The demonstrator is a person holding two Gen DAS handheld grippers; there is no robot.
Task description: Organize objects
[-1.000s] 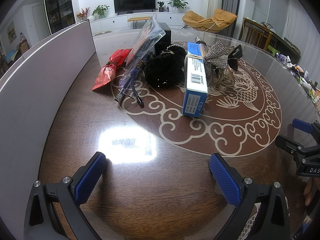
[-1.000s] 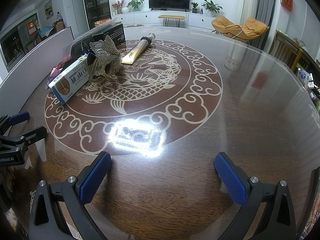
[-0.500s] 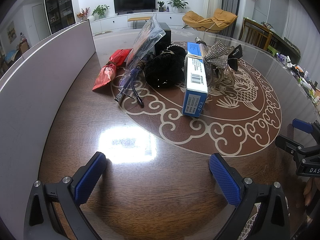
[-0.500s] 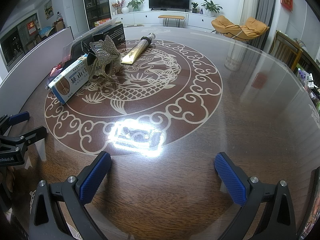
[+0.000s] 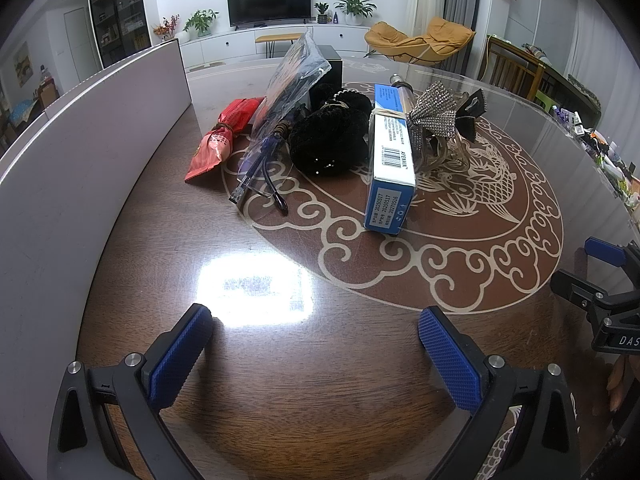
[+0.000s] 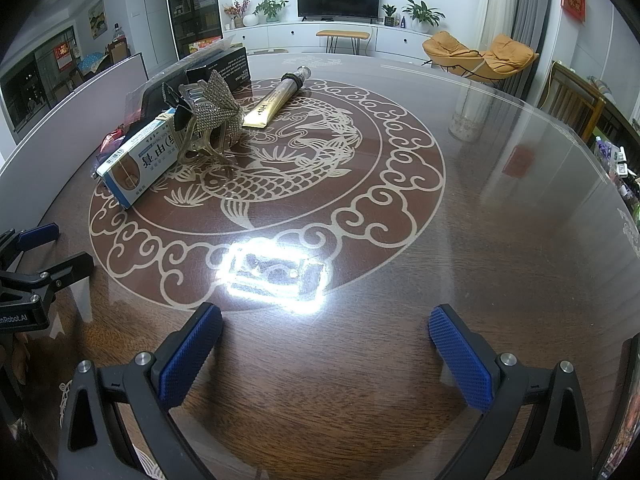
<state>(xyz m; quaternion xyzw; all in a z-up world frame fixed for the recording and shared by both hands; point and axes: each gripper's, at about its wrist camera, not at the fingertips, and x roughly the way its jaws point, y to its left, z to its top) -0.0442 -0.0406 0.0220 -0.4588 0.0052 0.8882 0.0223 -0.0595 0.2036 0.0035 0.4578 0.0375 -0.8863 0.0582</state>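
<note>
Hovering tools: left tool (image 5: 314, 354) and right tool (image 6: 324, 354) both hang low over the dark wood surface (image 6: 500, 240), fingers spread wide, nothing between the blue pads (image 5: 180, 354).
Pile position: all the clutter sits ahead of the left tool, well apart from its fingertips; from the right tool it lies ahead and off to the left, also well apart.
Blue-and-white box (image 5: 392, 160): nearest item to the left tool, lying lengthwise with one end facing it; in the right view (image 6: 140, 164) its printed face shows.
Rhinestone bow clip (image 5: 434, 118): leaning against the box's right side, touching it (image 6: 218, 110).
Black fuzzy scrunchie (image 5: 330, 140): just left of the box.
Clear plastic bag (image 5: 288, 92): propped up left of the scrunchie, with a pen (image 5: 252, 172) sticking out toward the tool.
Red packet (image 5: 224, 138): leftmost item, near the white partition board (image 5: 80, 160).
Gold tube (image 6: 276, 98): lying flat beyond the bow clip, farthest from the right tool.
Black box (image 6: 232, 68): behind the pile.
Tool neighbours: each tool shows at the edge of the other's view, the right one here (image 5: 592, 280).
</note>
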